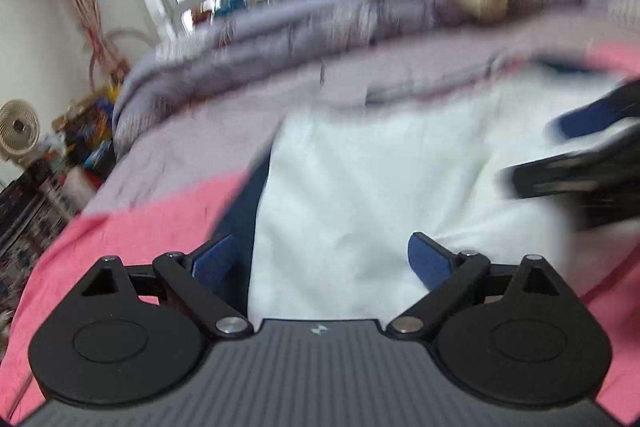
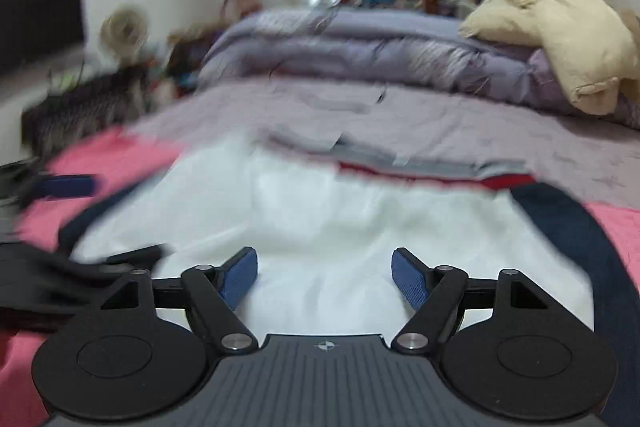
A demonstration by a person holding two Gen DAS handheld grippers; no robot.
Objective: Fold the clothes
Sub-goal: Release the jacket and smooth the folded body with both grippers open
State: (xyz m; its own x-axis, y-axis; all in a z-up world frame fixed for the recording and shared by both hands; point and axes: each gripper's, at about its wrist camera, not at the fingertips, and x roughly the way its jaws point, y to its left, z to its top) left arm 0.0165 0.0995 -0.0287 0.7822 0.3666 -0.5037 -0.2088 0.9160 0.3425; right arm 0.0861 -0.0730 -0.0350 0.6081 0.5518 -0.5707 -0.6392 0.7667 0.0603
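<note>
garment: a white, thin-fabric garment w/ dark navy sleeves or trim (image 2: 340, 227) is spread flat on a pink bedspread (image 1: 140, 227), roughly centred in front of both cams. Its navy edge is seen at the left side in the left wrist view and at the right side in the right wrist view.

left claw (image 1: 322, 261): released, blue pads wide apart, nothing gripped. It's held low over the near hem, white cloth showing between the pads.

right claw (image 2: 324, 277): also released, pads spread, nothing pinched. It's over the near part of the white panel too. Its blurred tip is seen at the right edge of the left wrist view.

progress: prob early. The garment is laid out and mostly smoothed; no fold can be made out in it, tho blur makes that hard to call.

already done?: a flat grey and red folded piece (image 2: 420, 167) is seen just beyond the far edge of the white one, so maybe one item is finished. Can't be confirmed.

left to do: sides to be brought in, then halved and stacked, judging by how it lies now.

bg: a rumpled grey-lilac quilt (image 2: 360, 55) w/ a cream puffy jacket (image 2: 560, 27) is piled at the far end of the bed.
</note>
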